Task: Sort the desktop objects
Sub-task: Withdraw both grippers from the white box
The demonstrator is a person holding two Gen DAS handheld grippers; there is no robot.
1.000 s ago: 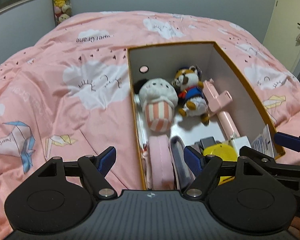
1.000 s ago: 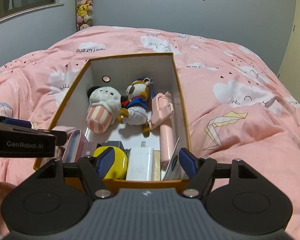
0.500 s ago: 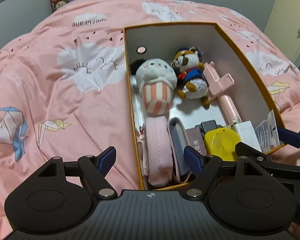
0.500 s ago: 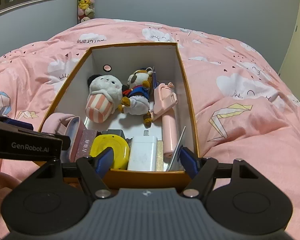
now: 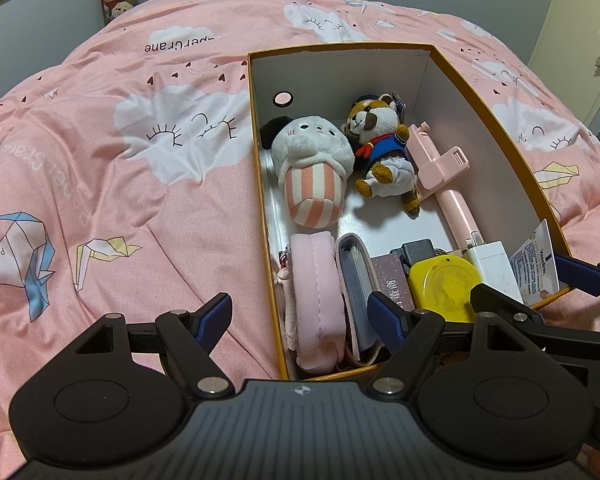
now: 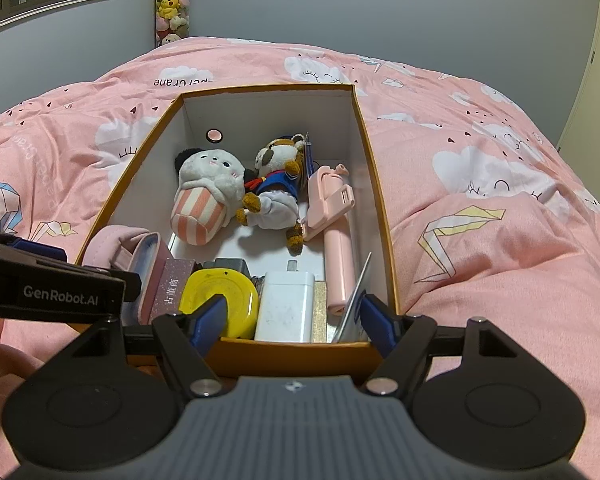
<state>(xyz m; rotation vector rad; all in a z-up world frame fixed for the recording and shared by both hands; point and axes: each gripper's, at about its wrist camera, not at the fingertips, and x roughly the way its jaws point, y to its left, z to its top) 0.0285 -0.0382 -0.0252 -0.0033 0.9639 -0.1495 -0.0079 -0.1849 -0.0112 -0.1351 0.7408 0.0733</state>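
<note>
Left wrist view first: the left gripper (image 5: 300, 316) hangs over the near left corner of the box (image 5: 496, 128), jaws spread wide with nothing between them, one blue fingertip (image 5: 216, 312) over the pink duvet (image 5: 120, 200) and the other above the box's contents. Right wrist view shows the right gripper (image 6: 294, 318) likewise spread wide and empty-handed, poised at the near end of the box, over the white charger (image 6: 286, 306).

Just past the fingertips the near end of the box is crowded: a pink pouch (image 5: 316, 308) standing on edge against the left wall, a card holder (image 5: 356, 280) beside it, a small glittery booklet (image 5: 392, 280), a yellow round tape measure (image 5: 444, 284), the charger, and a Vaseline sachet (image 5: 538, 264) leaning on the right wall. Further in lie a grey-and-white plush in striped trousers (image 5: 312, 176) and a small plush dog in a blue sailor outfit (image 5: 380, 148), touching each other, with a pink selfie stick (image 5: 444, 176) along the right side. The box sits on the duvet, printed with clouds and paper cranes. A column of soft toys (image 6: 172, 4) stands against the far wall.
</note>
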